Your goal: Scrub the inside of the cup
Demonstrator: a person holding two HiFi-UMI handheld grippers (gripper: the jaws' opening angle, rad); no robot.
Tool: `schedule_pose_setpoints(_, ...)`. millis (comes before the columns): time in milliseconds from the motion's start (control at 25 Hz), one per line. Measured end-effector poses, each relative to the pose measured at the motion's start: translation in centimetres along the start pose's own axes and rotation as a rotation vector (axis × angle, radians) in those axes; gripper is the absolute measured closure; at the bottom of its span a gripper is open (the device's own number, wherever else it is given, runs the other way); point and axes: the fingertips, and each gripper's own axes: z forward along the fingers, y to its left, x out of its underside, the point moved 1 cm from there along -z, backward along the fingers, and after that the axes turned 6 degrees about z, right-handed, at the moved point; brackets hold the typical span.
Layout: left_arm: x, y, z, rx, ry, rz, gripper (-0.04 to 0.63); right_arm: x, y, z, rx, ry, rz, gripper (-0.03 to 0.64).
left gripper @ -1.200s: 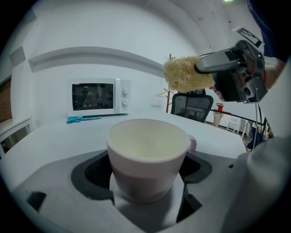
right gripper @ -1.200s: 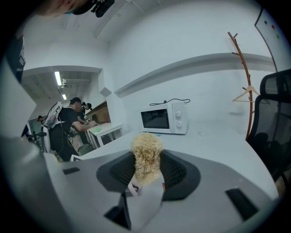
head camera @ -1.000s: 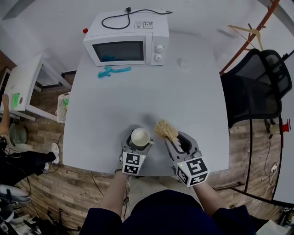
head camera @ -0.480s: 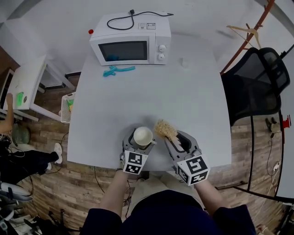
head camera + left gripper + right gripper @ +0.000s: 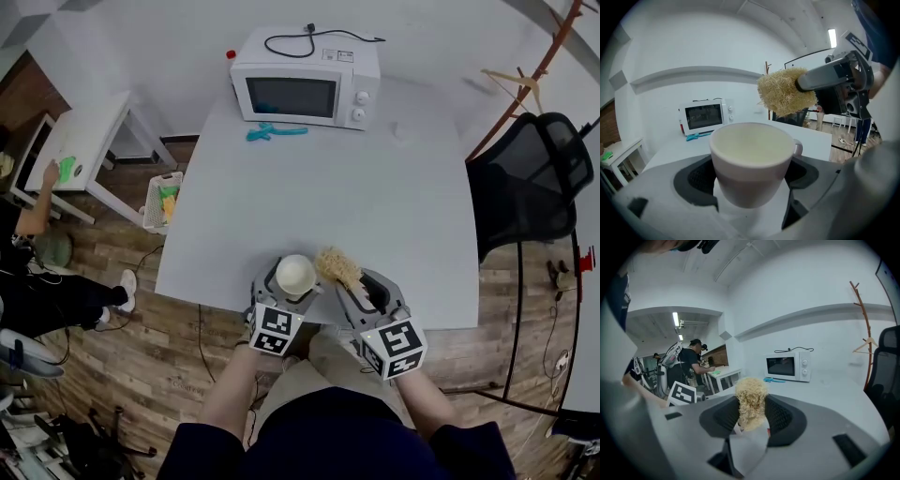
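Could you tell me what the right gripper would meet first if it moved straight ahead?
Probably nothing close: the right gripper, shut on the brush, points across the table, passing right of the cup and seemingly left of the microwave.

White microwave (image 5: 305, 80), teal tool (image 5: 276, 131) just beside it, black chair (image 5: 530, 183)

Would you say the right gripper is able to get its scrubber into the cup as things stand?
Probably yes: the cup sits open-mouthed and uncovered in the left gripper, and the scrubber in the right gripper hangs just beside its rim.
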Motion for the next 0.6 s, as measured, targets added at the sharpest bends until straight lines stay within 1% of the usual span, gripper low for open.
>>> schedule_pose_setpoints(200, 0.3, 0.0, -3.7, -0.028, -0.004, 0.019, 0.176, 0.4, 3.7, -1.0, -0.051, -0.006, -0.05, 0.457)
schedule_pose_setpoints(360, 1.2, -0.6, -5.7, -0.03, 0.017, 0.056, 0.176, 0.8, 6.1, -1.6, -0.098, 0.018, -0.103, 0.457)
schedule_pose_setpoints(440, 1.4, -0.9, -6.3, -0.028, 0.029, 0.09, 0.176, 0.8, 7.2, -1.8, -0.14, 0.041, -0.165, 0.457)
schedule_pose_setpoints(600, 1.5, -1.3, -6.9, -0.017, 0.047, 0.161, 0.176, 0.7, 9.4, -1.7, -0.256, 0.121, -0.369, 0.457)
